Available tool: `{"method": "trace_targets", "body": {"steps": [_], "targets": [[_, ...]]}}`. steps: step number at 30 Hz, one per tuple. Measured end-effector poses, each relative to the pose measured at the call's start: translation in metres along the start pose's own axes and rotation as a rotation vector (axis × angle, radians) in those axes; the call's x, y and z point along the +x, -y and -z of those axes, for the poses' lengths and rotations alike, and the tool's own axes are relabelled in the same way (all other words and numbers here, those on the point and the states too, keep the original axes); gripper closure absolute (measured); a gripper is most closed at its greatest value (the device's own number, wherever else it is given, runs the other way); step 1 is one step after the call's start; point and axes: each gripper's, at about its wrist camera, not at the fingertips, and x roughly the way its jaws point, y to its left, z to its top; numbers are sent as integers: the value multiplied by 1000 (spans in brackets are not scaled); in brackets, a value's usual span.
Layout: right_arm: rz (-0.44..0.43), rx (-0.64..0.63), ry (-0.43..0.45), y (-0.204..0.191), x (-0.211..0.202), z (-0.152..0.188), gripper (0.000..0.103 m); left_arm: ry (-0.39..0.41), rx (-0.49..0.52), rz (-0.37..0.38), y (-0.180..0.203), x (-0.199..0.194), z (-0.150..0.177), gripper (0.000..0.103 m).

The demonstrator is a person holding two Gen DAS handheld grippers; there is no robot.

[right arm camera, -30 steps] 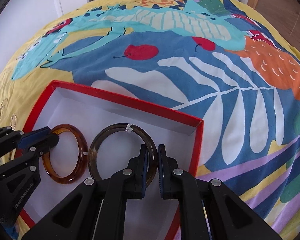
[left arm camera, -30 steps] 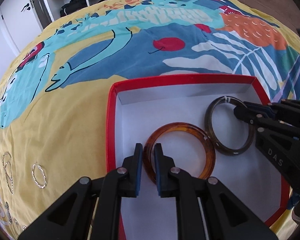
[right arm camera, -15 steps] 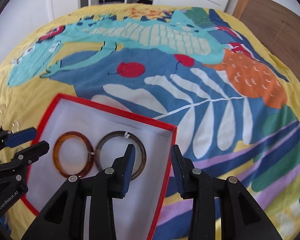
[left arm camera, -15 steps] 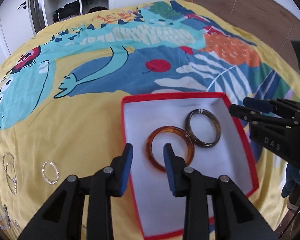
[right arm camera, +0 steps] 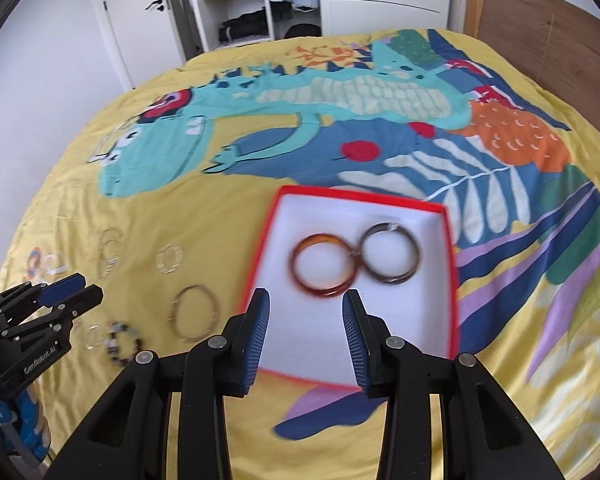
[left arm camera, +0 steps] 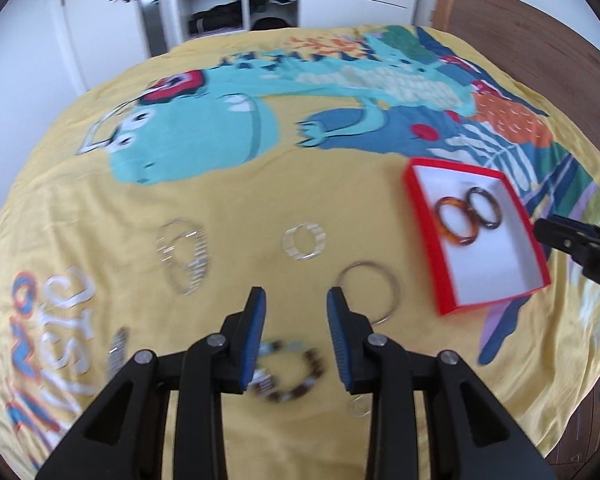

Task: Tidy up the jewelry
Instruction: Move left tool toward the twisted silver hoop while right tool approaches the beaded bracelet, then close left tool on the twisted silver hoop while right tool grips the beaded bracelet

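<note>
Both claws (left arm camera: 296, 312) higher over bedspread (left arm camera: 228, 200)

Both wrist cameras look steeply down from above the bedspread (left arm camera: 228, 200); both share the red box (right arm camera: 454, 280), left view farther.

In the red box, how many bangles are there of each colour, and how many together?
Amber bangle: 1
Dark brown bangle: 1
Total in the red box: 2
</note>
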Motion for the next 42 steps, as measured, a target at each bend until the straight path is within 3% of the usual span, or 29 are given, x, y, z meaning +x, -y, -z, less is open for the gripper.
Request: {"method": "trace_targets", "body": {"steps": [7, 14, 27, 34, 42], "targets": [[-85, -14, -23, -58, -10, 20, 65, -32, -112, -71, -84, -21, 42, 73], [-146, -54, -70, -101, 9, 46, 66, -50, -211, -69, -124, -8, 76, 73], [-238, -115, -170, -148, 77, 71, 66, -129, -275, 15, -115, 46, 95, 73], [-275, -129, -220, -164, 113, 75, 66, -175, -302, 9, -114, 71, 94, 73], [-289, -144, -253, -169, 140, 80, 68, -198, -267, -31, -105, 87, 93, 73]]}}
